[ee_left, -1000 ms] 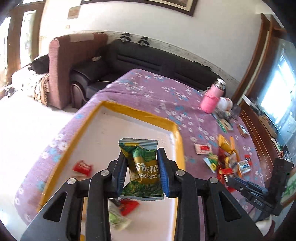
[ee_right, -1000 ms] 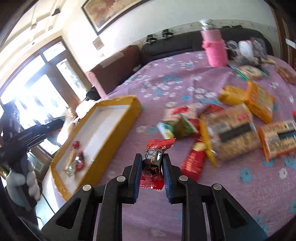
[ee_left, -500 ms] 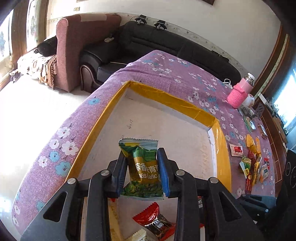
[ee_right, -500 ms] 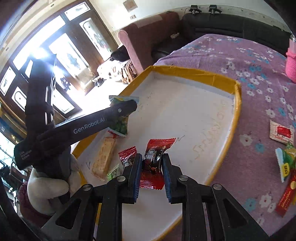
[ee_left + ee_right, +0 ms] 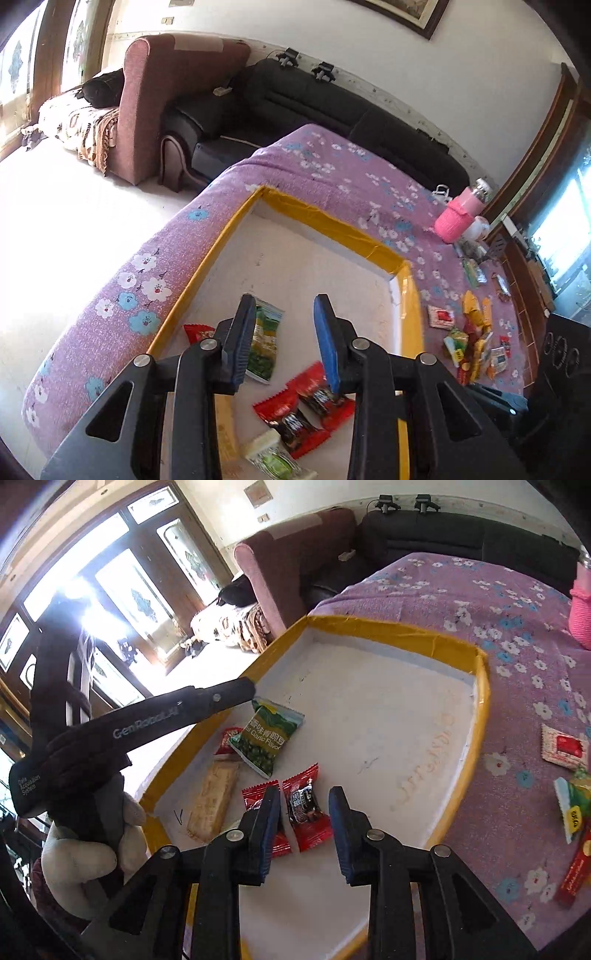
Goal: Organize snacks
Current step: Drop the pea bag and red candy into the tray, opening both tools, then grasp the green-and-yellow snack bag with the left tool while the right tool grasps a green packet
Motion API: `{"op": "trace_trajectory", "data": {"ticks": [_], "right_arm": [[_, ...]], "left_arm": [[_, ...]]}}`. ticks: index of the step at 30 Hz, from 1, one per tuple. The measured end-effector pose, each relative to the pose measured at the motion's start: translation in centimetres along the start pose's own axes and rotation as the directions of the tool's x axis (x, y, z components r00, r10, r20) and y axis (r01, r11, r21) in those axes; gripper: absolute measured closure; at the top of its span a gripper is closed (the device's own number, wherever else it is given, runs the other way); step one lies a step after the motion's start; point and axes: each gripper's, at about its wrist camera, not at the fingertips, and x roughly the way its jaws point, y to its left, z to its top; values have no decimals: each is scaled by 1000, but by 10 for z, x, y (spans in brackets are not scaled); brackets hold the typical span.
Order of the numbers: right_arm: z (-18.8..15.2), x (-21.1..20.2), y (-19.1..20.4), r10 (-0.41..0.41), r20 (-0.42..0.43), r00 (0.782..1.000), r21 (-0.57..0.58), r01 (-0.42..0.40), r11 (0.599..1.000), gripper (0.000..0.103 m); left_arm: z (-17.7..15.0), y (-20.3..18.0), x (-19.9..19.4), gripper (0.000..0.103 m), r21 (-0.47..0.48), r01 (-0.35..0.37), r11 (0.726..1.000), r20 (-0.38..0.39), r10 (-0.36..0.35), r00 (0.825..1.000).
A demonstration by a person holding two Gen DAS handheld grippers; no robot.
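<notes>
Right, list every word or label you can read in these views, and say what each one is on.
"GenRobot.AI": side of the left hand-held gripper, right wrist view.
"Data Acquisition System": its handle, small.
"Garlic Flavor", below Chinese characters: green snack packet in the yellow-rimmed tray.
Faint writing on the tray floor: unreadable.
Red candy wrappers and table packets: too small or blurred.

Black grippers point(image 5: 303, 825) with blue pads point(image 5: 327, 343), silver screws; light glove point(image 5: 79, 853).

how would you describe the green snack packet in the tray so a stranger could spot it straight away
Find the yellow-rimmed white tray on the purple flowered cloth. Near its window-side rim lies the green pea packet, just beyond two red candies. It is the only green bag there, printed "Garlic Flavor".
</notes>
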Motion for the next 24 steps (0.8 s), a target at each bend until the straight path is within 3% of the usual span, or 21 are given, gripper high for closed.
{"op": "trace_trajectory", "data": {"ticks": [1, 3, 6, 10, 13, 16, 20, 24], "right_arm": [[0, -14, -10, -6, 27, 1000, 13, 5, 1000, 70], [-5, -46, -36, -44, 85, 995, 48, 40, 998, 65], [-14, -89, -90, -149, 145, 978, 136, 130, 982, 62], [-33, -129, -167, -264, 156, 952, 298, 209, 931, 59], [-48, -140, -194, -274, 161, 948, 358, 203, 912, 59], [-53, -134, -195, -241, 158, 958, 358, 172, 918, 59], [-28, -100, -181, -195, 140, 971, 314, 144, 939, 59], [0, -61, -170, -273, 85, 958, 246, 246, 938, 59]], "left_arm": [[-3, -7, -14, 67, 0, 32, 999, 24, -32, 999], [-9, -21, -36, 42, -10, 99, 995, 55, -99, 994], [-22, -47, -60, 29, -15, 206, 979, 105, -203, 974], [-43, -82, -61, 29, 7, 301, 954, 96, -300, 949], [-55, -95, -49, 29, -2, 316, 949, 59, -316, 947], [-63, -98, -39, 29, -30, 291, 956, 38, -290, 956], [-72, -101, -33, 29, -28, 251, 968, 27, -250, 968], [-75, -103, -39, 29, -10, 239, 971, 36, -238, 971]]}}
